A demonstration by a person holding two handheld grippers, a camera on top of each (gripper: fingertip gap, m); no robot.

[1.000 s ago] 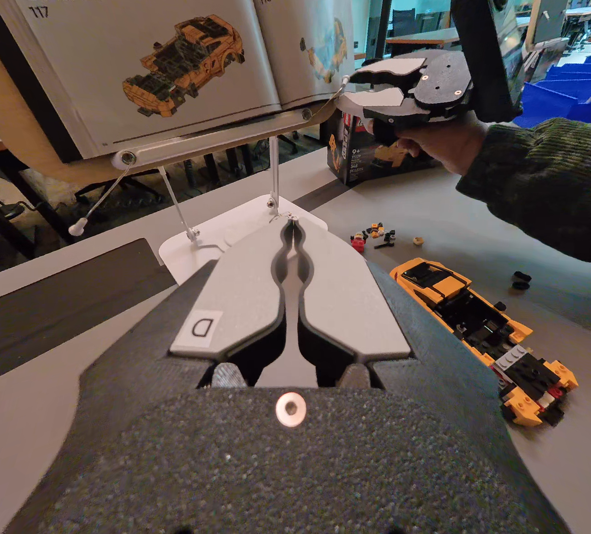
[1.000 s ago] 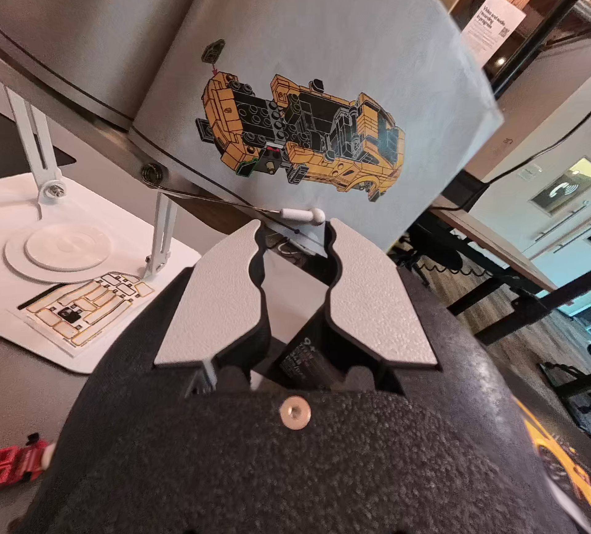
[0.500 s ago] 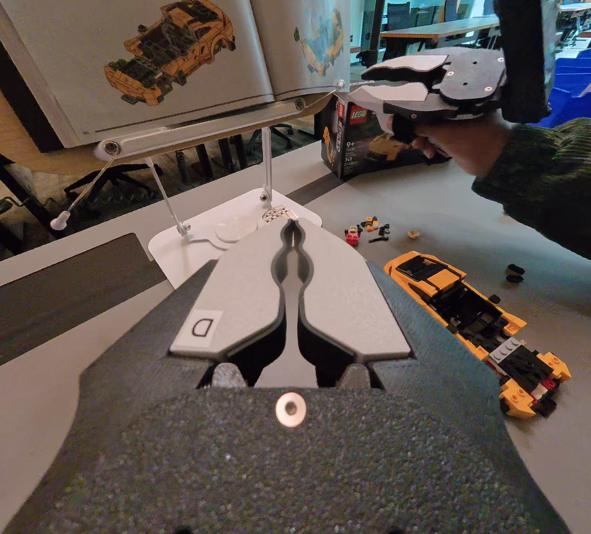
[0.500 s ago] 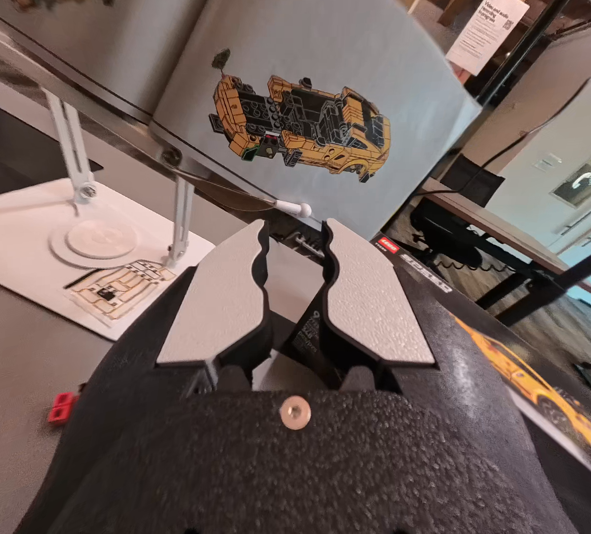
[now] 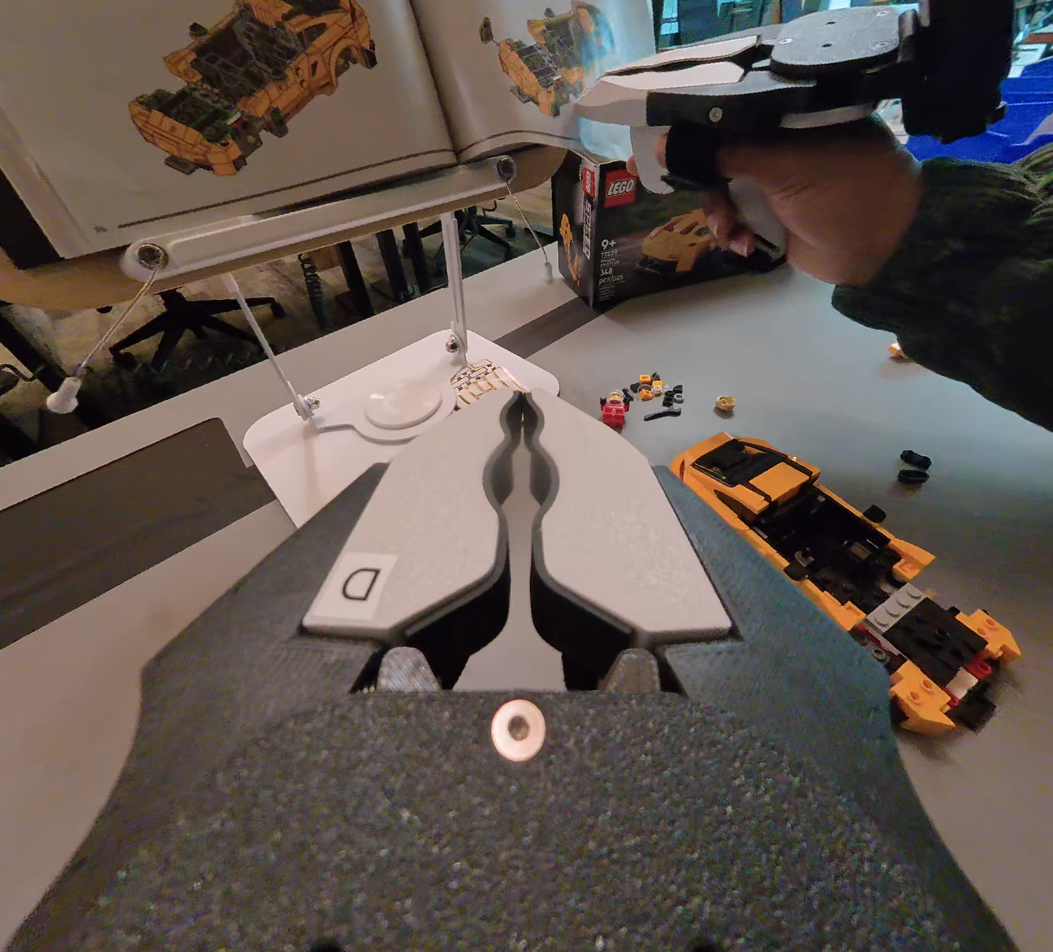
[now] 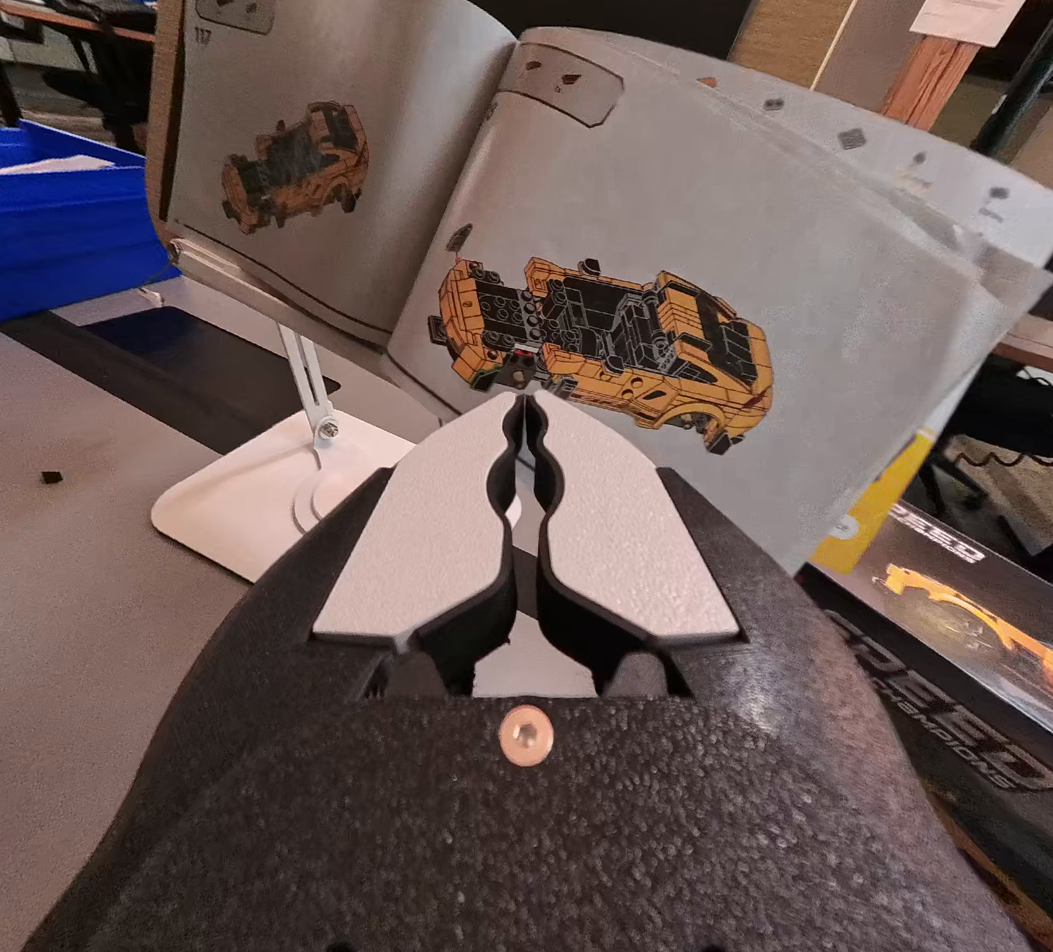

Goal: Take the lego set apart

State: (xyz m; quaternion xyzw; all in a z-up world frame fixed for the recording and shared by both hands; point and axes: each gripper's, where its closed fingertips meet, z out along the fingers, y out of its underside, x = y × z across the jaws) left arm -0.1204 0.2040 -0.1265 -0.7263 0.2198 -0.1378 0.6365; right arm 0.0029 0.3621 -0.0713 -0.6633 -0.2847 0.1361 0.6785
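On the bench [image 5: 798,355], the yellow lego car [image 5: 826,554] is lying untouched. Right hand-held gripper [image 6: 524,397] is pinching the instruction booklet page [image 6: 684,241]; left hand-held gripper [image 5: 521,400] is sitting closed, empty. Risk: the page tearing or the stand [image 5: 342,446] tipping.

An open instruction booklet [image 5: 245,70] rests on a white stand [image 5: 353,429] at twelve o'clock on the grey counter [image 5: 769,355]. The set's box [image 5: 632,235] stands at one o'clock. Blue bins [image 6: 62,235] sit at nine o'clock in the right wrist view.

One lego car [image 5: 843,565], one box [image 5: 644,235], two grippers [image 5: 521,403].
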